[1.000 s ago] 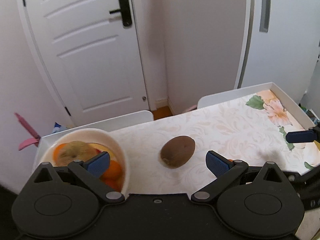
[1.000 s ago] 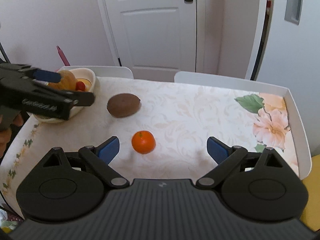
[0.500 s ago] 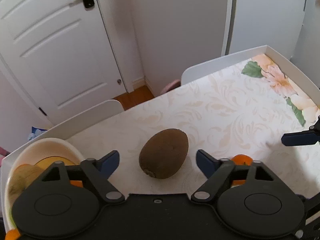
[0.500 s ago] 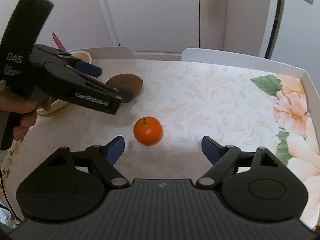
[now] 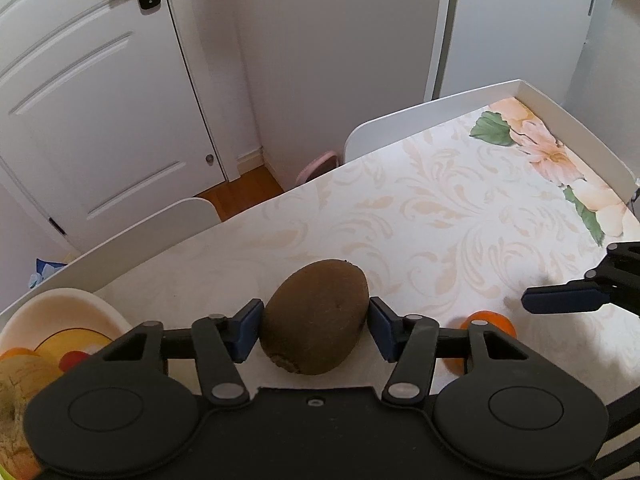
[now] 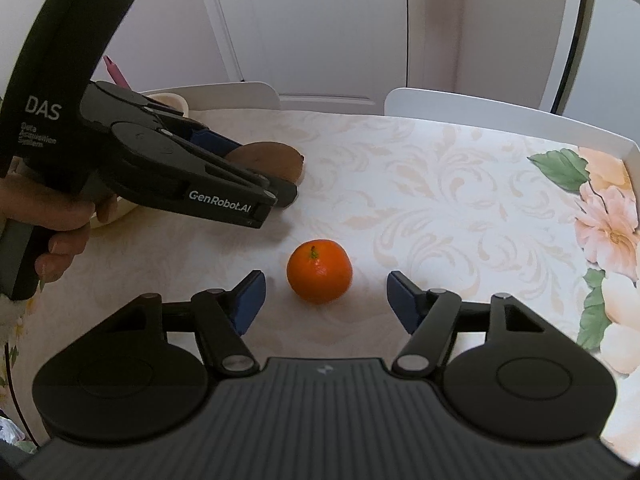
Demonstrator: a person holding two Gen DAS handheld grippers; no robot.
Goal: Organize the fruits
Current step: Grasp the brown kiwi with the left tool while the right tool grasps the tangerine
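- The left claw (image 5: 315,327) has just been closing on the brown kiwi (image 5: 314,316); in the left wrist view its two blue pads (image 5: 248,330) touch the fruit's flanks, so the kiwi sits gripped between them at lower centre of the frame, resting on the counter (image 5: 440,208).
- In the right wrist view the same left claw (image 6: 280,184) reaches in from the upper left, held by a hand (image 6: 52,220) at the left edge, with the kiwi (image 6: 266,160) showing between its fingers.
- The right claw (image 6: 325,300) has also just been closing, yet its blue pads (image 6: 250,300) stand clear of the mandarin (image 6: 319,272), a gap on each side; it grips nothing.
- The mandarin sits on the counter at the middle of the right wrist frame, stem upward, between the right claw's fingers.
- In the left wrist view the mandarin (image 5: 490,320) peeks out at lower right, partly hidden behind the left claw's linkage, with one finger of the right claw (image 5: 568,302) just above it.
- A cream bowl (image 5: 60,308) at the lower left of the left wrist frame holds several fruits, orange, yellow and red among them.
- The counter has a floral cloth and a raised white rim (image 5: 560,116) along its right side.
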